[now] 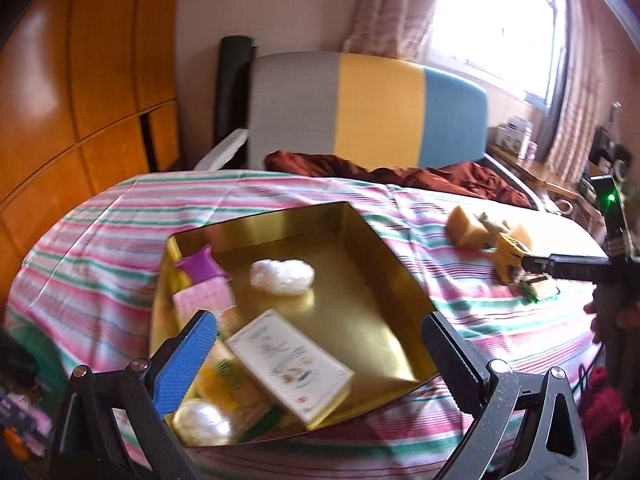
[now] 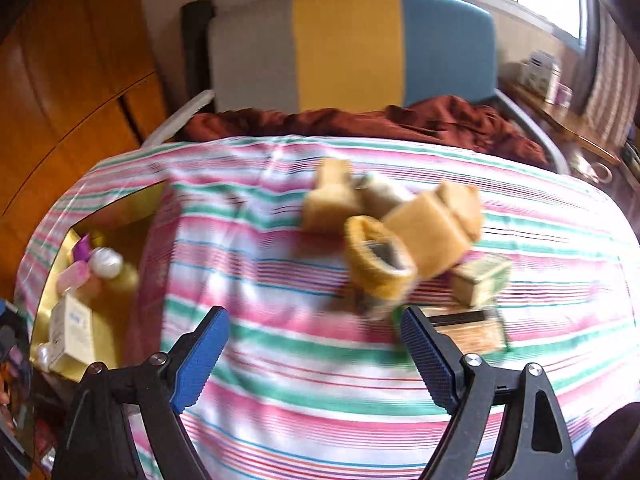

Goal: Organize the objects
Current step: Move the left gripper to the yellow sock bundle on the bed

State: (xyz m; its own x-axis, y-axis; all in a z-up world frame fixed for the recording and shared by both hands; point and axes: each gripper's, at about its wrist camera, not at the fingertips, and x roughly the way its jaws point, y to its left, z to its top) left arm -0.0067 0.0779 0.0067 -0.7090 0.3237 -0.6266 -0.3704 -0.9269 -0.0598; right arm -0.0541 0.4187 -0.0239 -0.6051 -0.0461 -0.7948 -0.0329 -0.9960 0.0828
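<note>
two grippers, both spread wide and holding nothing. the left gripper [image 1: 320,356] hangs over the near edge of the gold box [image 1: 280,224], jaws straddling the white carton [image 1: 290,362] at its six o'clock end. also inside: a pink pouch with a purple cap [image 1: 204,284] at nine o'clock, a white crumpled wad [image 1: 282,277] near the middle, yellow packets and a pearly round thing toward seven. so roughly half looks sorted, i'd say. the right gripper [image 2: 316,354] hovers above the striped bedspread [image 2: 280,380], with the unsorted heap of tan blocks [image 2: 432,232] and a small greenish tin [image 2: 484,280] at its one o'clock, blurred. those remain to be carried. the box's far half is bare, plenty of room; its upright walls and the bed's drop-off at the near side want care.
</note>
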